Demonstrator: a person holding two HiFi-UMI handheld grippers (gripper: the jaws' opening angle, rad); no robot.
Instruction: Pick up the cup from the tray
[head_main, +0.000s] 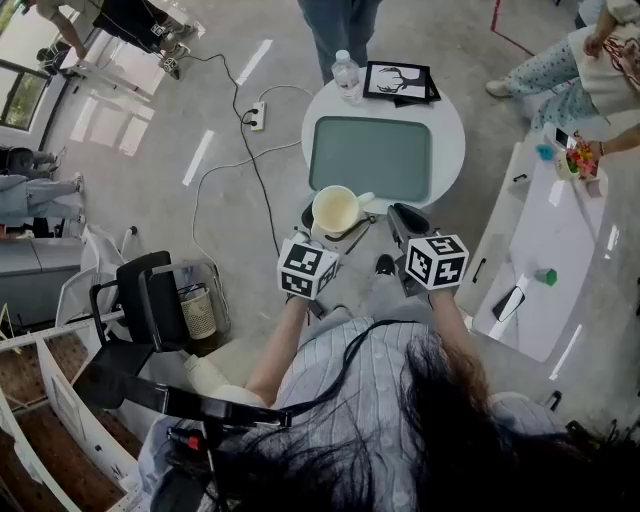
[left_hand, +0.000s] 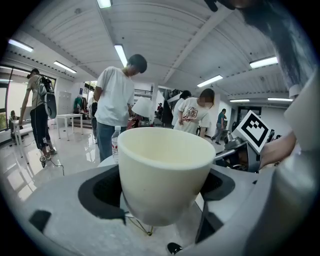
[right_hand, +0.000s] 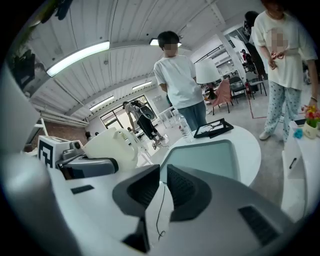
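The lift looks done — the left tongs (left_hand: 160, 190) pinch the cup (head_main: 335, 210), held off the bare tray (head_main: 370, 160) at its 7 o'clock. The right tongs (right_hand: 162, 182) are pressed nearly together, empty. Next, I judge — keep it level, grip firm.

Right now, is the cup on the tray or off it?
Off: the left gripper holds the cup, upright, just outside the tray's near edge.

You are holding the cream-coloured, tapered cup with a side handle (head_main: 335, 210) (left_hand: 165, 175) upright, mouth up, between the jaws of the left gripper (left_hand: 161, 212), just off the near left corner of the grey-green rectangular tray (head_main: 370, 158) (right_hand: 200, 157), which is lying flat on the round white table (head_main: 448, 130).
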